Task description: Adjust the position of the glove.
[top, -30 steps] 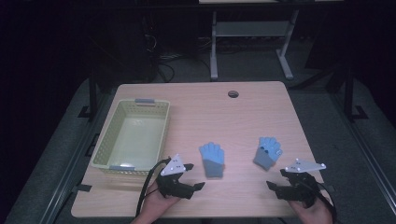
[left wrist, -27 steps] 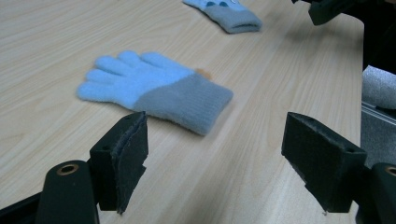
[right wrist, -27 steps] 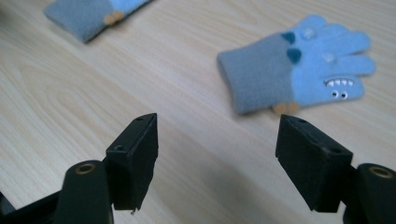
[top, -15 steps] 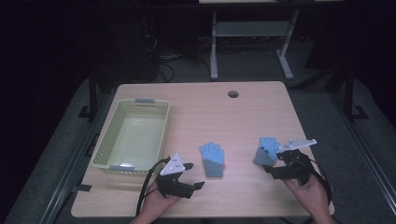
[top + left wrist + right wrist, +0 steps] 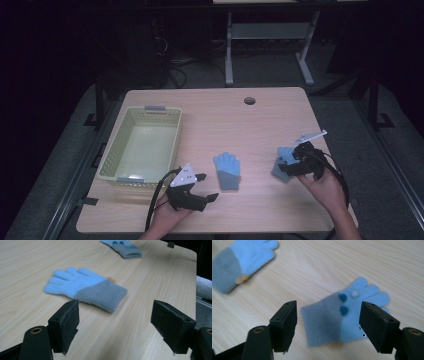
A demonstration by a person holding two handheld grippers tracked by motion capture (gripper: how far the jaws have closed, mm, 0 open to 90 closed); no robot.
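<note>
A yellow basket (image 5: 141, 145) is seen far-left on the worktop (image 5: 215, 107). The left tool (image 5: 200, 187) rests at the near edge, jaws wide apart and empty; the left glove (image 5: 227, 170) lies just right of it, long axis near-to-far, cuff nearest. The right tool (image 5: 290, 165) is poised over the right glove (image 5: 344, 312), jaws wide apart astride its cuff, nothing gripped. Open worktop separates the gloves; the right edge is near.

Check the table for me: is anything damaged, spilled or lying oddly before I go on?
Nothing stands out. Both blue gloves lie flat and apart on the table: the middle glove straight, the right-hand glove turned at an angle under the open right gripper. The yellow basket sits upright and empty. The left gripper is open too.
</note>
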